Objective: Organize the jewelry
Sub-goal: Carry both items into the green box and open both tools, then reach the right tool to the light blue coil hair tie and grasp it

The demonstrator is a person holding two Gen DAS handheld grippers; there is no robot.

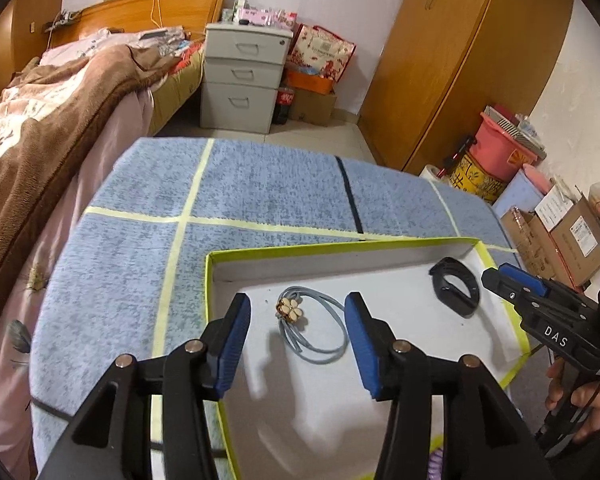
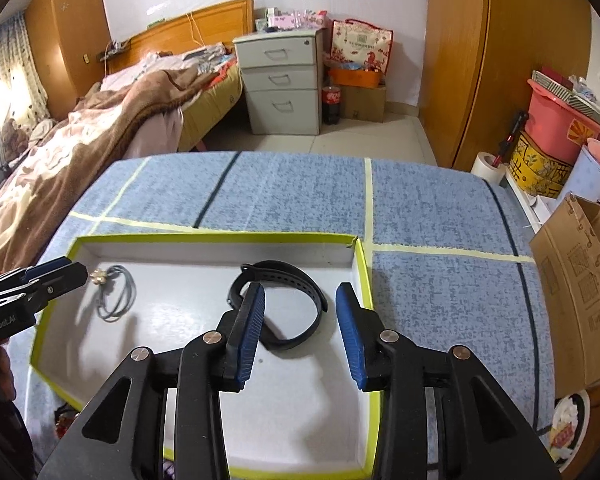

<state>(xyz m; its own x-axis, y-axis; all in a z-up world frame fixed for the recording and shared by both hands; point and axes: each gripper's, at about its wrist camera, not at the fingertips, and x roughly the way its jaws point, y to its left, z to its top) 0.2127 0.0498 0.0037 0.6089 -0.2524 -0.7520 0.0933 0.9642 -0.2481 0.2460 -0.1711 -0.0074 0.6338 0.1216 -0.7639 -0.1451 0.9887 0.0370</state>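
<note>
Here, both jewelry pieces lie inside the shallow white tray [image 2: 362, 276] with the yellow-green rim, which sits on the blue-covered table [image 2: 440, 208]. The grey hair tie [image 1: 314, 328] with its cream flower charm rests toward the tray's left side, and the black wristband [image 2: 284, 304] lies toward the right, the two well apart, which reads as a deliberate spacing so each has its own spot.

The left hand-held gripper [image 1: 298, 338] hangs just above the hair tie with its blue pads spread wide and nothing between them; the loop sits in the gap below. The right hand-held gripper [image 2: 300, 332] is spread too, empty, its left finger [image 2: 248, 332] over part of the wristband, whose nearer arc shows between the pads.

Judging from this, the sorting step looks close to finished (or a regrasp is about to begin; the frames alone do not settle which). Each gripper is kept to its own half of the tray, probably so the two do not collide over so small a space. The hair tie is limp and thin, so any pinch would need to come down low, near the charm.
</note>
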